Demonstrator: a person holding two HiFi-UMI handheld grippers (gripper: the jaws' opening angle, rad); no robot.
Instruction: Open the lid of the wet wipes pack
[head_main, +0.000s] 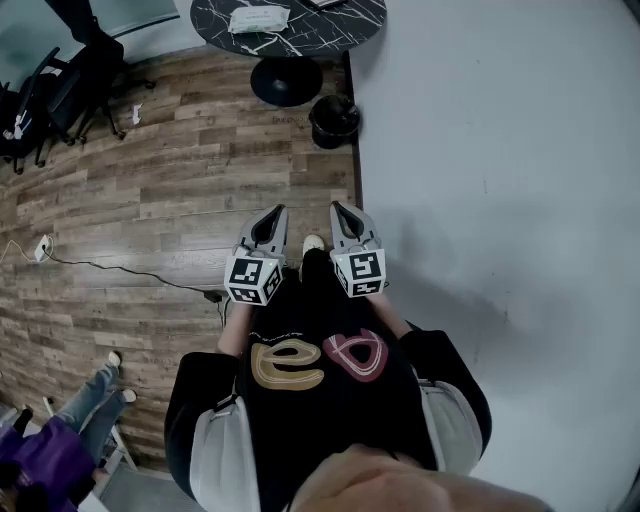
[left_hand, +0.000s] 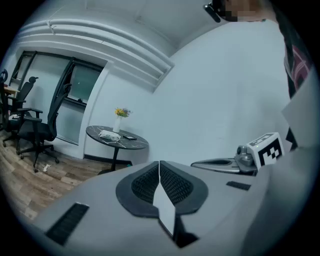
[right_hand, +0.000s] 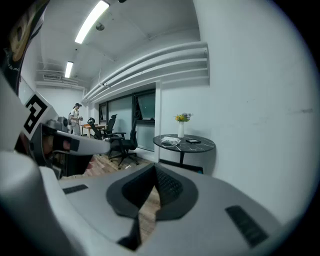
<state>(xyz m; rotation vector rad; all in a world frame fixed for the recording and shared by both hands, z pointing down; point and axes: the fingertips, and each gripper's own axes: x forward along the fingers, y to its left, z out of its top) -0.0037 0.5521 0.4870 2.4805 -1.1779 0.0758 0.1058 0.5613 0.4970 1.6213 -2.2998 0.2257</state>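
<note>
The white wet wipes pack (head_main: 258, 18) lies on a round dark marble table (head_main: 340, 30) far ahead, well out of reach. It also shows small in the left gripper view (left_hand: 109, 134) and the right gripper view (right_hand: 171, 141). I hold both grippers side by side close to my chest, pointing toward the table. The left gripper (head_main: 277, 212) is shut with nothing in it, its pads meeting in a line (left_hand: 160, 167). The right gripper (head_main: 338, 208) is likewise shut and empty (right_hand: 155, 172).
A vase of flowers (right_hand: 181, 127) and a phone (right_hand: 192, 141) share the table. A black bin (head_main: 333, 120) stands by the table's foot. A white wall (head_main: 500, 150) runs along the right. Office chairs (head_main: 60, 90) stand left; a cable (head_main: 100, 265) crosses the wood floor.
</note>
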